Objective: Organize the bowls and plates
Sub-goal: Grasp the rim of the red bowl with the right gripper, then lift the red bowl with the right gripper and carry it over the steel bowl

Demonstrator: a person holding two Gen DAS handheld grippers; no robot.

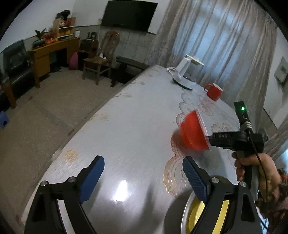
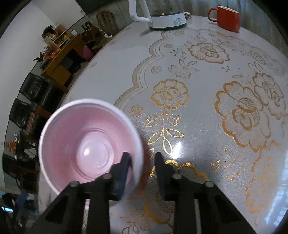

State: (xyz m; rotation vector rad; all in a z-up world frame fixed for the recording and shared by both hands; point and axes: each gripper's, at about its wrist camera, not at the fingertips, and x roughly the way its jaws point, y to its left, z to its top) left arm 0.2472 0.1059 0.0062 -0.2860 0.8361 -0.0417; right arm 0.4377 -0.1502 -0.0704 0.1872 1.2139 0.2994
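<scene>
Left claw spread wide; right claw pinched narrow.

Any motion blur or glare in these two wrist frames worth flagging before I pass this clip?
Left wrist view: the red bowl in the right gripper is smeared by motion; a bright glare patch sits on the table between the open left gripper's fingers. Right wrist view: the bowl's rim is blurred, its pink inside fairly readable; small glare spot on the tabletop; the red mug is sharp.

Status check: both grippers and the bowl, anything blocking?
Left gripper open, empty, above a yellow plate. Right gripper shut on red bowl rim, bowl lifted and tilted. Kettle and red mug far off, path clear.
</scene>
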